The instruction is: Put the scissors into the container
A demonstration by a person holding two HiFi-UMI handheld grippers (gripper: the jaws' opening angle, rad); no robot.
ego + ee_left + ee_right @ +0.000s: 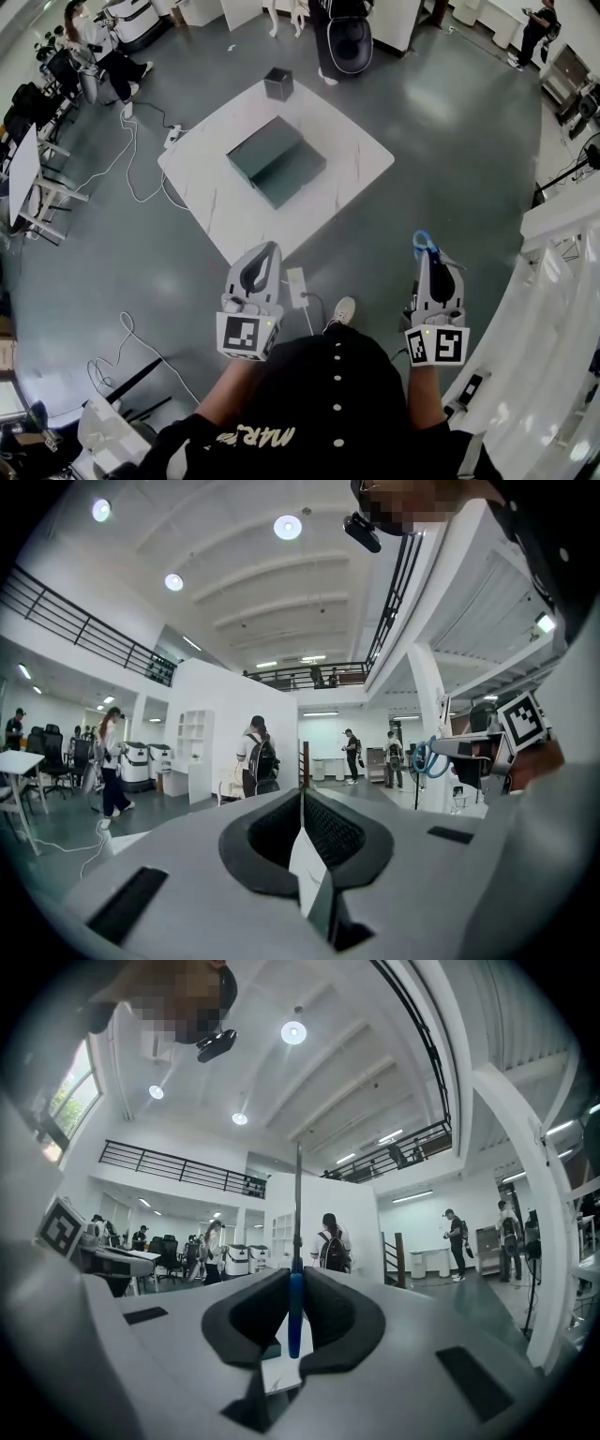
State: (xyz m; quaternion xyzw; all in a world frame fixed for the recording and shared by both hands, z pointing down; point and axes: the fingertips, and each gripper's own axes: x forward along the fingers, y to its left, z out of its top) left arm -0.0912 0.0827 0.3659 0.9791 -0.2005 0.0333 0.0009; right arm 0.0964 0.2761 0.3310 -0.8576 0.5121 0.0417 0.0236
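Note:
Blue-handled scissors stick out of my right gripper, which is shut on them; the handle loops point ahead. In the right gripper view the blue handle is pinched between the dark pads and the thin blade rises straight up. My left gripper is shut with nothing in it, its pads meeting in a line. It also sees the scissors' blue loops off to its right. A dark green open container lies on the white table, well ahead of both grippers.
A small dark bin stands on the table's far corner. A power strip and white cables lie on the grey floor. A white railing runs along the right. People stand at desks at the far left.

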